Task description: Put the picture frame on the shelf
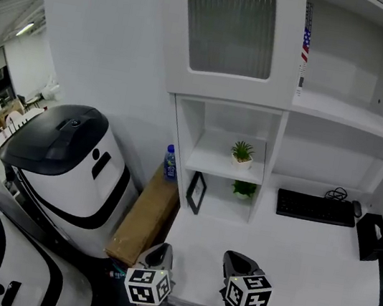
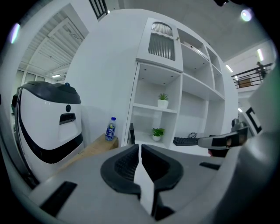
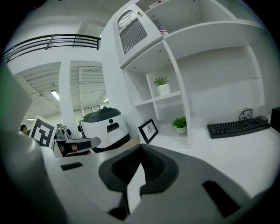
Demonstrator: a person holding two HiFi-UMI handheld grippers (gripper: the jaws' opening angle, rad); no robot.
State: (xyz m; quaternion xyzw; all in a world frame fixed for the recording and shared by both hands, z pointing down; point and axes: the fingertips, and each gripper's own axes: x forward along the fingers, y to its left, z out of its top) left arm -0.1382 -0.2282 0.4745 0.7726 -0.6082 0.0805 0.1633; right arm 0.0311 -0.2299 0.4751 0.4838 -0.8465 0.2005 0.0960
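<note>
White desk point(image 1: 305, 255) under built-in shelving: the picture frame point(image 1: 196, 192) stands at the desk's back left corner, inside the lowest cubby. It leans on the cubby's left wall, which I judge keeps it upright. Whether that cubby counts as the shelf, I can't settle. I hold the left gripper point(image 1: 162, 249) and right gripper point(image 1: 237, 259) over the front edge, both pinched together on nothing and well apart from the frame.

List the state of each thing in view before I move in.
Picture frame: upright on the desk, below the shelf, not held.
Left gripper: shut, empty.
Right gripper: shut, empty.
Water bottle: upright, capped, on the cardboard box.
Upper potted plant: upright on the shelf.
Cabinet door: closed.
</note>
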